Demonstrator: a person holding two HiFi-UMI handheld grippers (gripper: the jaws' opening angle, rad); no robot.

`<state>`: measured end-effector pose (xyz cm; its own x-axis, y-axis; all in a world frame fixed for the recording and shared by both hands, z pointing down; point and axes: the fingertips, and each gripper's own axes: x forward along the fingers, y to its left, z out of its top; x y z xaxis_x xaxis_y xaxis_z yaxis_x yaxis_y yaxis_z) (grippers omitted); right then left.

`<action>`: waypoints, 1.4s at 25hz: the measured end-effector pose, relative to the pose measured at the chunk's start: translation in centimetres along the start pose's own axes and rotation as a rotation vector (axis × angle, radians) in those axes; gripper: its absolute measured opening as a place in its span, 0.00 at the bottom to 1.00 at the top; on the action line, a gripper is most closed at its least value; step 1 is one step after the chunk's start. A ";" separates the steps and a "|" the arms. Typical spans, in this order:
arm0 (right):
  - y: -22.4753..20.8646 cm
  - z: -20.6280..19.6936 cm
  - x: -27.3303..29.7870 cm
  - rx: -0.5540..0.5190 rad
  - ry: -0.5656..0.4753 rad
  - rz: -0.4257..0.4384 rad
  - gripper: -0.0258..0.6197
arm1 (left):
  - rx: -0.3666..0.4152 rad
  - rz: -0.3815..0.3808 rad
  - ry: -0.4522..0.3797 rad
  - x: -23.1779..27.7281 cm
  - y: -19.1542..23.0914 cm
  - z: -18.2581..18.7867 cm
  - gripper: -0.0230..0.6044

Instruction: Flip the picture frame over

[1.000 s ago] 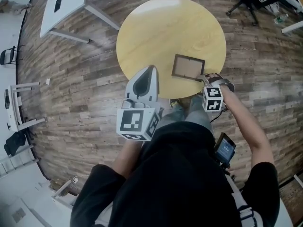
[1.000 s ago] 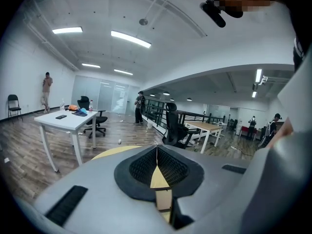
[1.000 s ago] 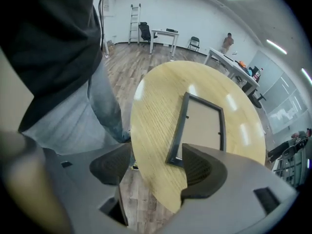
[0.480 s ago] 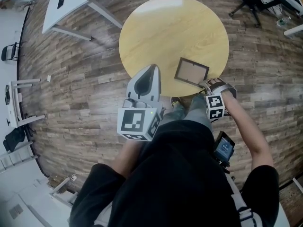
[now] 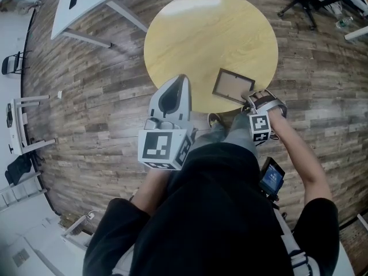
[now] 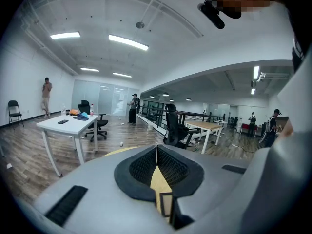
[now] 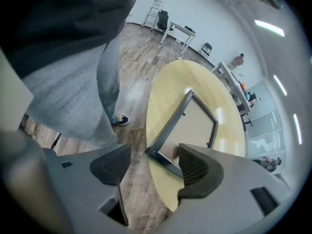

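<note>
picture frame [image 5: 233, 85]: dark rim, tan panel | right gripper [image 7: 148, 161]: spread round its corner | left gripper [image 6: 157, 146]: clenched, empty

Desk [image 5: 201, 33] pale yellow w/ wood grain; picture frame [image 5: 233, 86] dark brown border, beige centre; left gripper [image 5: 181, 79] & right gripper [image 5: 249, 100] grey w/ blk/wht square markers; floor [image 5: 86, 96] grey-brown wood planks.

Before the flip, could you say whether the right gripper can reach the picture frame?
Probably yes: the right gripper, jaws apart, is at the near corner of the picture frame, nothing blocking.
</note>
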<state>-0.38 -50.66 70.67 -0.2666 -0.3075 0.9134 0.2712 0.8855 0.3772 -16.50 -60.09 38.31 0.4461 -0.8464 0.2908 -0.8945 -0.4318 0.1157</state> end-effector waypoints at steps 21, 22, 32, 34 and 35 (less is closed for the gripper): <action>-4.9 2.3 -6.1 0.245 -0.271 -0.125 0.21 | -0.008 -0.071 -0.016 1.2 -1.2 0.6 0.07; -5.6 2.7 -6.8 0.311 -0.314 -0.086 0.21 | -0.007 -0.071 -0.022 1.2 -1.2 0.7 0.07; -10.3 6.8 -9.2 1.228 -0.725 0.511 0.19 | -0.034 -0.056 -0.044 0.8 -0.8 1.1 0.07; -10.7 6.2 -8.2 1.358 -0.733 0.554 0.18 | -0.041 -0.048 -0.048 0.6 -0.4 1.2 0.07; -11.0 5.6 -7.5 1.411 -0.724 0.549 0.18 | -0.046 -0.043 -0.050 0.5 -0.1 1.2 0.07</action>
<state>-6.56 -56.11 58.81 -0.8792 -0.0203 0.4760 -0.4080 0.5479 -0.7303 -16.16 -60.85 37.30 0.4841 -0.8424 0.2367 -0.8743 -0.4544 0.1709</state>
